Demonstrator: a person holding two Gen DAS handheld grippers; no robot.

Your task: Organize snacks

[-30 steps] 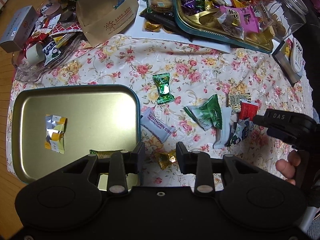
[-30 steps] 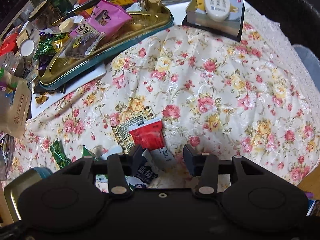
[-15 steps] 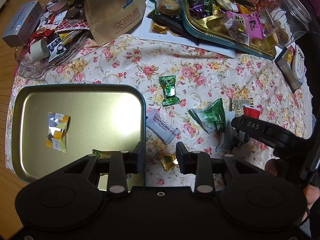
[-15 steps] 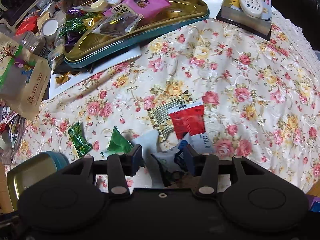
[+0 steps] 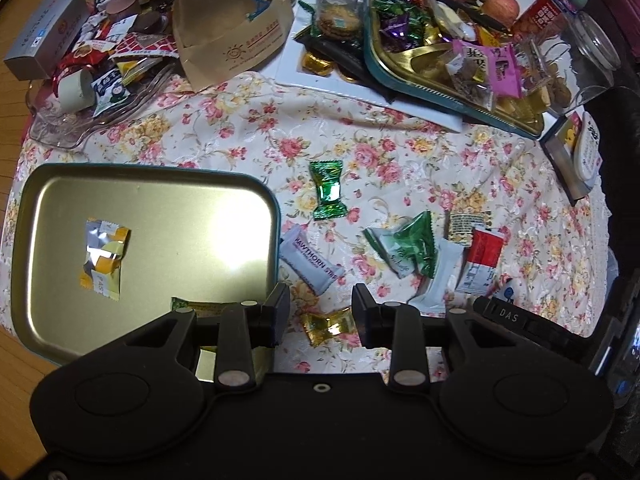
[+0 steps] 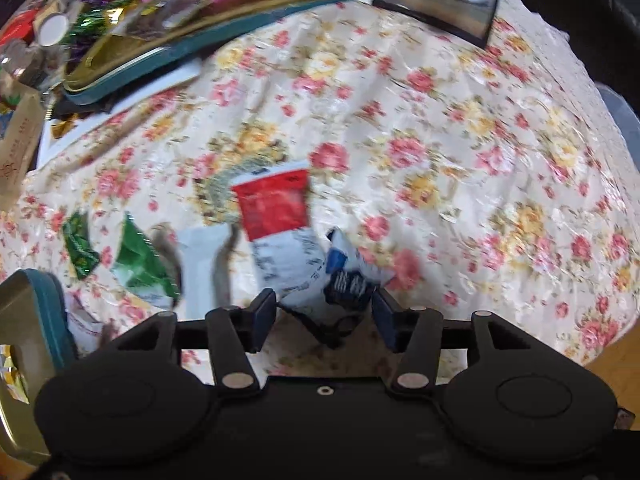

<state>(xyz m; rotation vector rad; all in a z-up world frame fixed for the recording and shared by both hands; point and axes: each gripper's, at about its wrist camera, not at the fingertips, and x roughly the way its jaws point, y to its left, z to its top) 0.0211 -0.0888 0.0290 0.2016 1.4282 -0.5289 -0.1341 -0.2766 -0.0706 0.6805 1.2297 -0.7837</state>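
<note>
The left gripper (image 5: 320, 314) points down at the floral tablecloth (image 5: 400, 160), its jaws apart with a gold-wrapped candy (image 5: 328, 326) lying loose in the gap, neither pad pressing on it. Just at ten o'clock of that gripper sits a gold tray (image 5: 160, 208) with a teal rim; a silver-and-yellow packet (image 5: 102, 256) lies on its floor toward nine o'clock, and a small green-and-gold wrapper (image 5: 196, 306) rests by its near edge, partly behind the left finger.

Beyond the fingertips at twelve o'clock lies a white bar marked HAWTHORN STRIP (image 5: 312, 266), just beside the tray's right rim. Farther at twelve o'clock is a green twist candy (image 5: 329, 194). At two o'clock a cluster lies together: a green-and-white pouch (image 5: 408, 244), a long white sachet (image 5: 436, 276) and a red-and-white packet (image 5: 482, 260).

The right gripper (image 6: 324, 320) hangs over that same cluster, blurred; its jaws are opening, and a crumpled blue-and-white wrapper (image 6: 348, 276) sits between the tips, with the pads seemingly clear of it. The red-and-white packet lies just at eleven o'clock of it.

Farthest out, at one o'clock in the left view, a second gold tray (image 5: 440, 84) holds purple and pink sweets, and at eleven o'clock stand a brown paper bag (image 5: 232, 20) and a clear glass dish (image 5: 80, 120) of wrappers.
</note>
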